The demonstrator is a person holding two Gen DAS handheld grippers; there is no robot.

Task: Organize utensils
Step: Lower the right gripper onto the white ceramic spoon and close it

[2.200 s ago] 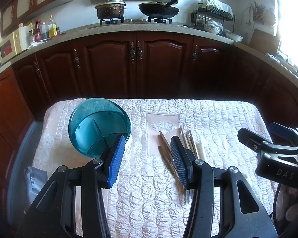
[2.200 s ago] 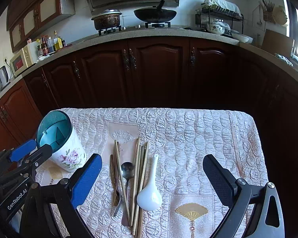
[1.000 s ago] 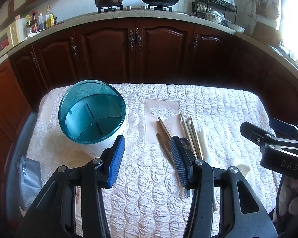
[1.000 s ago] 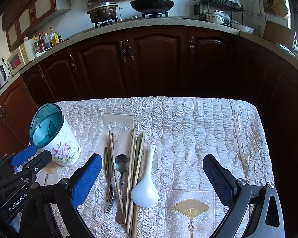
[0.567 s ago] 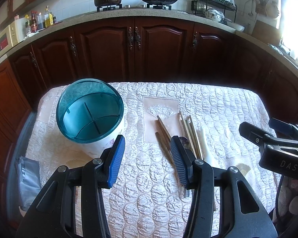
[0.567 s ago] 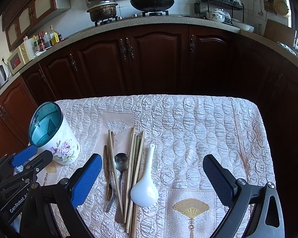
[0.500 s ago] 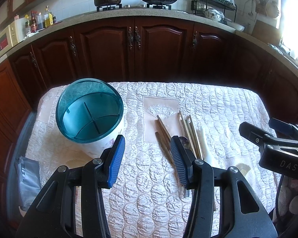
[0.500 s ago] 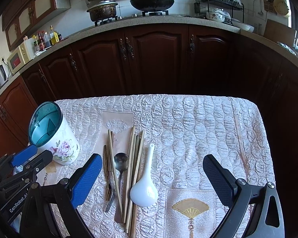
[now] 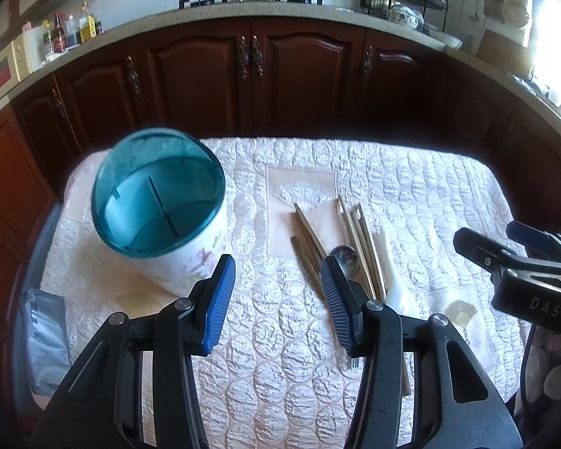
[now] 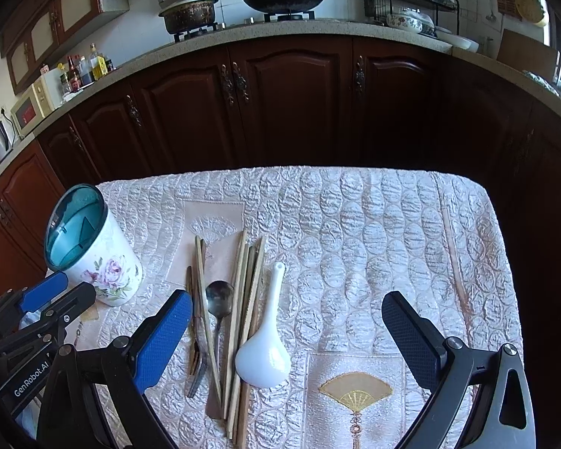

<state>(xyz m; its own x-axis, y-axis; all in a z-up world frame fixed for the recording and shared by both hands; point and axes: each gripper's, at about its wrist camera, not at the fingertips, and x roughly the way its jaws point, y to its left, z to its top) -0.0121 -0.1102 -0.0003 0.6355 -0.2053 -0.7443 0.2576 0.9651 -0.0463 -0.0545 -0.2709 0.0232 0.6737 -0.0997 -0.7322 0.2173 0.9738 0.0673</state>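
Note:
A white floral utensil holder (image 10: 93, 254) with a teal divided insert stands at the table's left; it also shows in the left wrist view (image 9: 161, 202). Beside it lie several wooden chopsticks (image 10: 243, 292), a metal spoon (image 10: 218, 295), a fork (image 10: 194, 359) and a white ceramic spoon (image 10: 265, 348). My left gripper (image 9: 276, 295) is open and empty, held just near of the holder and left of the chopsticks (image 9: 359, 239). My right gripper (image 10: 284, 336) is wide open and empty above the white spoon.
The table carries a quilted pale cloth (image 10: 355, 232). Dark wooden cabinets (image 10: 280, 104) stand behind, with a counter holding pots and a dish rack. A grey bag (image 9: 45, 340) hangs at the table's left edge.
Both views have shifted a little: the holder sits slightly lower and nearer in the left wrist view. Both grippers stay open and empty.

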